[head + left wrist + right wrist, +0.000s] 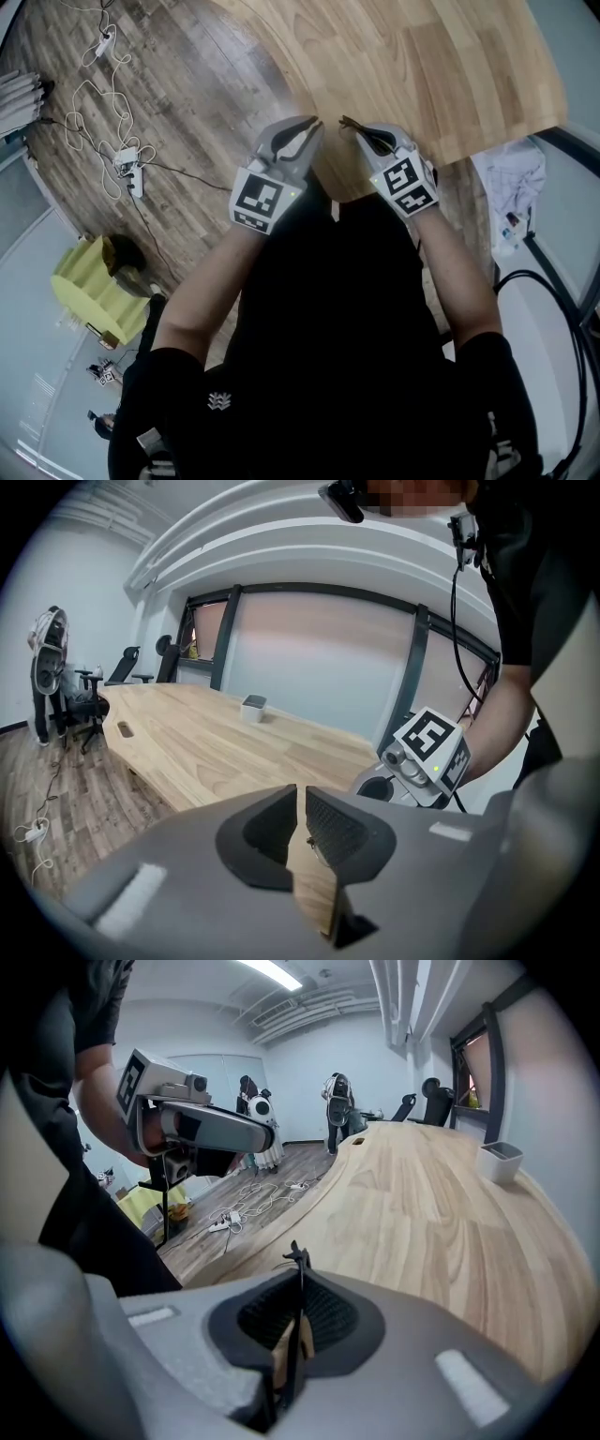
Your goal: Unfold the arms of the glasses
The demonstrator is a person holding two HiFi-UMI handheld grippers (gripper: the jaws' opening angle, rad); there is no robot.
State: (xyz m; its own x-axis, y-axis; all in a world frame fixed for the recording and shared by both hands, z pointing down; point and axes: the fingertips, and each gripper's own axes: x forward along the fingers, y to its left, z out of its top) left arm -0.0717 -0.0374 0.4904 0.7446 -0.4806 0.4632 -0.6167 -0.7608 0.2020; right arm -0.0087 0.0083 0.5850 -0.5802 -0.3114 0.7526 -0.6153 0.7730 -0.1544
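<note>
The glasses are a thin dark frame held above the rounded end of the wooden table. My right gripper is shut on them; in the right gripper view a slim black piece of the glasses sticks up from between the pressed pads. My left gripper faces it, tip to tip, a short way to the left. Its jaws stand a narrow gap apart, with table wood showing through. A fine wire part of the glasses lies beside the right-hand pad, unpinched.
A small white cup stands far back on the table. Cables and power strips lie on the wood floor to the left, with a yellow seat nearer. Office chairs stand by the table's far end.
</note>
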